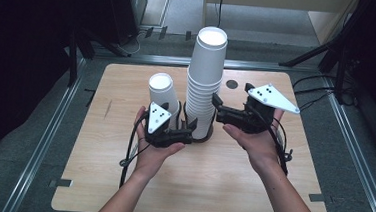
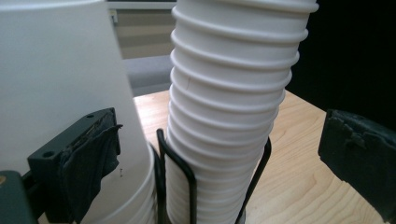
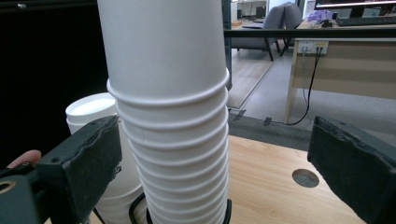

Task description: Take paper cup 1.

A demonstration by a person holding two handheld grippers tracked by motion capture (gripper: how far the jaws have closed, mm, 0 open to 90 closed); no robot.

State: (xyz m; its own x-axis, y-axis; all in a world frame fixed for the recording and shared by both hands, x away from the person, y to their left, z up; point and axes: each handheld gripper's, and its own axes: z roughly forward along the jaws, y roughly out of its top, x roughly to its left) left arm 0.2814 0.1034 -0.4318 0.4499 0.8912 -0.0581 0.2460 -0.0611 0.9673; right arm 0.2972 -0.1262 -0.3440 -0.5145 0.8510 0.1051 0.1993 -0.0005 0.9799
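2 cup stacks [image 1: 205, 82] crowd the centre — table [image 1: 250, 190] edges open.

The cup stack [image 2: 229, 107] runs past the top edge, rim unseen.

Office: desk [image 3: 345, 70], swivel chairs [image 3: 261, 28]

Black tools [image 1: 202, 121] bear grey dotted plates (cables trailing), forearms bare.
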